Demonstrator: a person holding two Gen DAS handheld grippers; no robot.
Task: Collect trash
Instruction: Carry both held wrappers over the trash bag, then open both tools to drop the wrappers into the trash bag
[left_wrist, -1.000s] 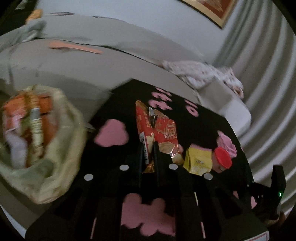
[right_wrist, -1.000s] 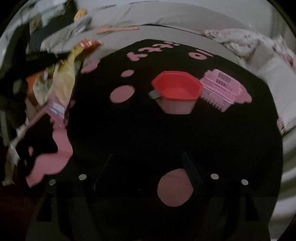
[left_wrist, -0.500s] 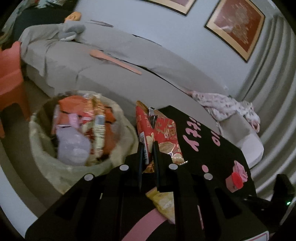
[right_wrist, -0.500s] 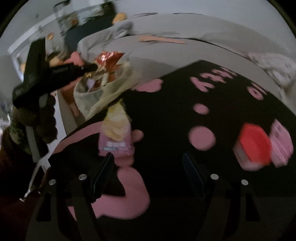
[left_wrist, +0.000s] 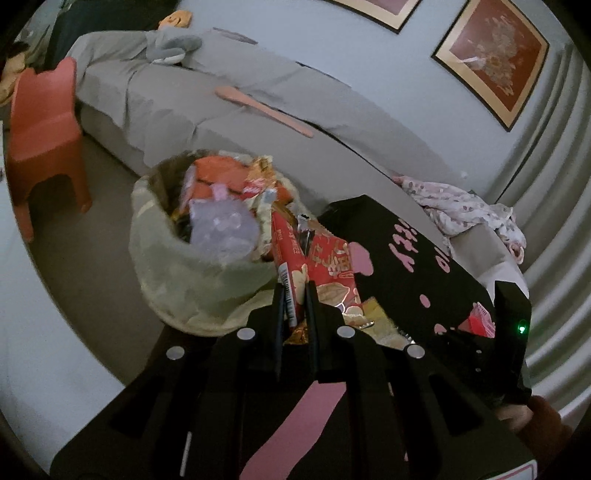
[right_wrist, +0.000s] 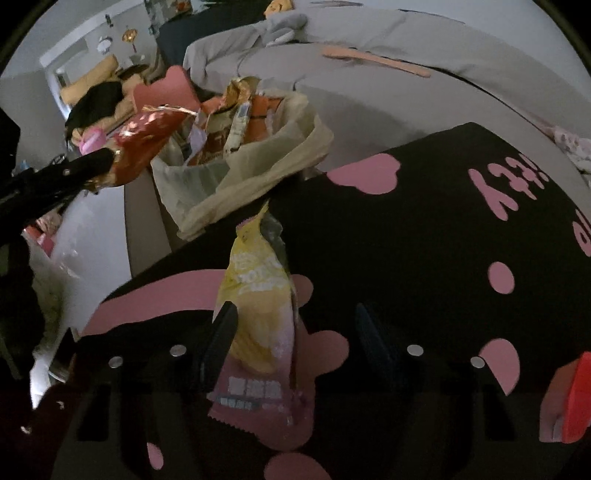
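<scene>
Trash here means snack wrappers: a red snack packet (left_wrist: 325, 266) is pinched between the nearly closed fingers of the left tongs (left_wrist: 295, 295), its lower edge gripped and the rest of it standing up past the fingertips. Just beyond it, on the floor at the edge of the surface (left_wrist: 406, 266), sits the trash bin (left_wrist: 192, 273), lined with a pale bag and heaped with orange, red and purple wrappers.

The right tongs (right_wrist: 295, 332) stand wide apart with the jaws closing, and a yellow-and-pink snack packet (right_wrist: 258, 306) lies flat on the black, pink-patterned surface between them. Its left edge is right against the left finger (right_wrist: 219, 339); the right finger stands clear of it, so nothing is gripped yet.

Further out in the right view, the bin (right_wrist: 240, 166) stands past the far left corner of the surface, and a red cup (right_wrist: 574, 398) sits at the right edge. Behind everything runs a grey-covered sofa (left_wrist: 229, 110), with a red stool (left_wrist: 44, 122) left of the bin.
</scene>
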